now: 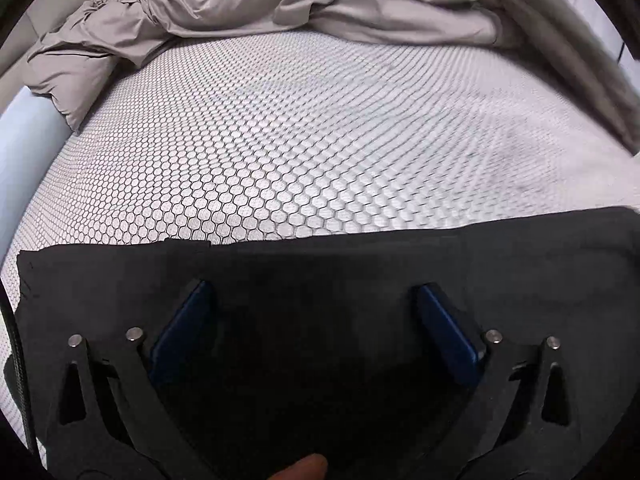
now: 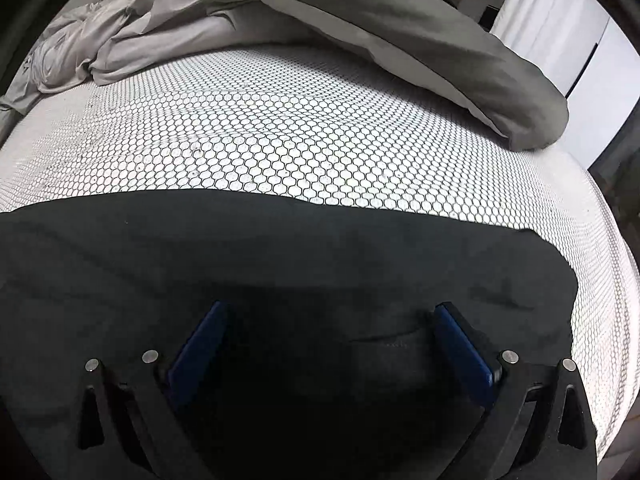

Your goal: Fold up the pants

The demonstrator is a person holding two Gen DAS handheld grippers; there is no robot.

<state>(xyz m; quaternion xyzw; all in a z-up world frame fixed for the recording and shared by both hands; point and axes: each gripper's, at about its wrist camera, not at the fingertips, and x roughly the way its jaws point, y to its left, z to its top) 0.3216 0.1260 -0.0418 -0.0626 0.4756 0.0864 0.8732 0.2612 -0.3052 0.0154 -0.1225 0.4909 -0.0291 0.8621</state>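
Black pants point(image 1: 320, 256) lie flat across the near part of a bed, and also fill the lower half of the right wrist view point(image 2: 280, 248). My left gripper point(image 1: 314, 292) is open just above the pants, its blue pads point(image 1: 184, 332) spread wide with nothing between them. My right gripper point(image 2: 332, 312) is open too, with blue pads point(image 2: 464, 352) wide apart over the pants near their right end point(image 2: 552, 264). A fingertip point(image 1: 308, 470) shows at the bottom edge of the left wrist view.
The mattress point(image 1: 304, 140) has a white cover with a black honeycomb pattern point(image 2: 288, 148). A crumpled grey duvet point(image 1: 248, 0) is heaped along the far side and reaches down the right edge point(image 2: 460, 64). The bed's right edge point(image 2: 612, 264) drops off.
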